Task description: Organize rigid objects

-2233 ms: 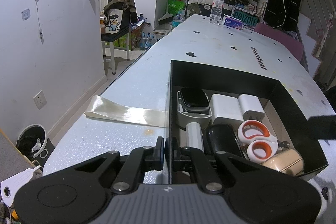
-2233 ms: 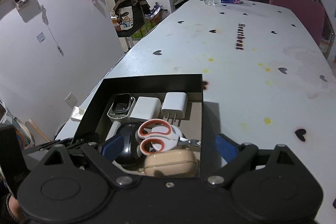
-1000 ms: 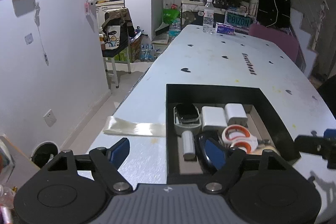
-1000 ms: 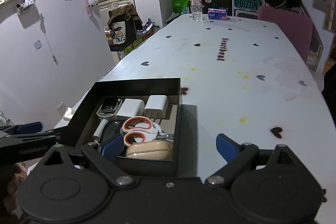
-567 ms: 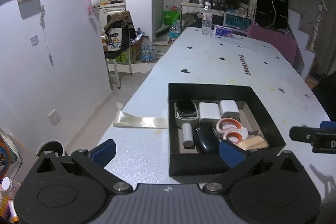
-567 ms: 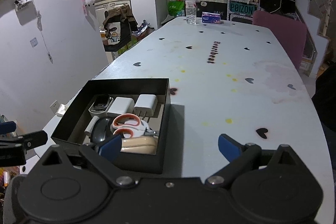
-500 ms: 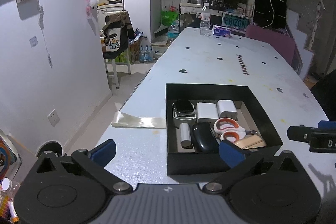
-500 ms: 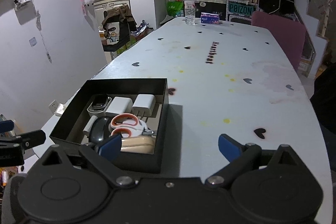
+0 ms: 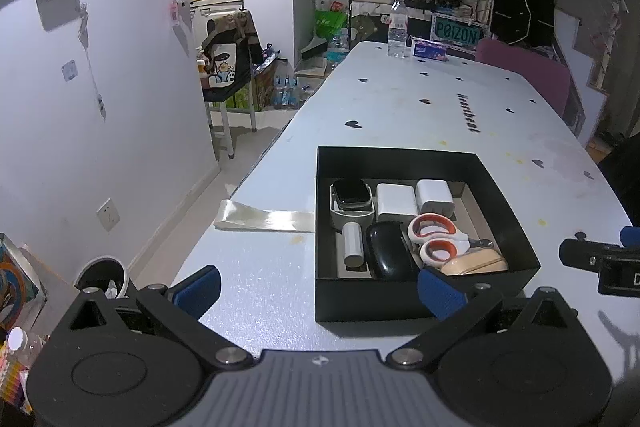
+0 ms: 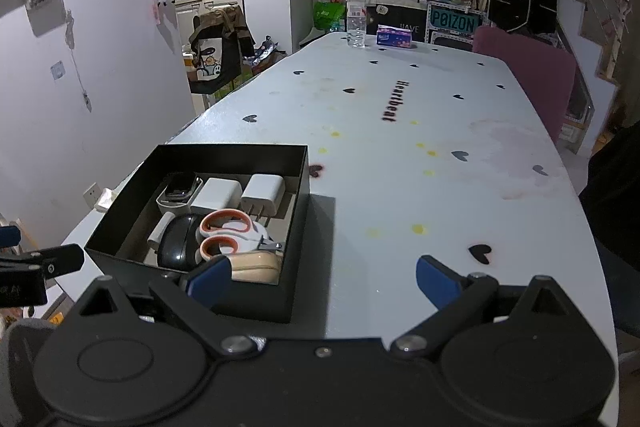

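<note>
Both tools (image 9: 320,287) (image 10: 320,281) wide open, empty

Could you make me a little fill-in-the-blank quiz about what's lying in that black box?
1. The scissors have ____-and-white handles.
2. The two white chargers lie against the box's ____ wall.
3. Both the left claw and the right claw hold ____.
4. The bottle stands at the table's ____ end.

Missing words: orange; far; nothing; far
</note>
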A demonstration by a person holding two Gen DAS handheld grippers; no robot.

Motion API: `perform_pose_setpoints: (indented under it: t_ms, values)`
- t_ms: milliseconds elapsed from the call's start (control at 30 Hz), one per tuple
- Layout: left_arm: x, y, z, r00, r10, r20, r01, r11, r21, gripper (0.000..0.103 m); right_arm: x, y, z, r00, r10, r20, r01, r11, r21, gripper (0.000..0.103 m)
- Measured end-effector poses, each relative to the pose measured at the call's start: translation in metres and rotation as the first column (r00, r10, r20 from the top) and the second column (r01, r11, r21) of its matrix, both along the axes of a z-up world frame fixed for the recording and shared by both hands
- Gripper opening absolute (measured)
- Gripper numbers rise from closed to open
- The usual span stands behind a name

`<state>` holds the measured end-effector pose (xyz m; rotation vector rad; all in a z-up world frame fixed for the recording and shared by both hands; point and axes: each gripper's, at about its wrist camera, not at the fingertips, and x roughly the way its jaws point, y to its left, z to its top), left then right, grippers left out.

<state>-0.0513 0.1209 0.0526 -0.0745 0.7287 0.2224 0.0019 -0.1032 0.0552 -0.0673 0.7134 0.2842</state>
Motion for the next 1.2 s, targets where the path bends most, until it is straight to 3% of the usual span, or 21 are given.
perform_pose_setpoints:
  t_ms: [1200]
  values:
    - [0.0030, 0.0028, -0.0015, 1.000, 0.018, -0.001, -0.018, 1.000, 0.003, 0.103, -0.0019, 0.0021, 0.0008, 1.000, 0.005, 0.006, -0.005, 1.000, -0.006, 0.100]
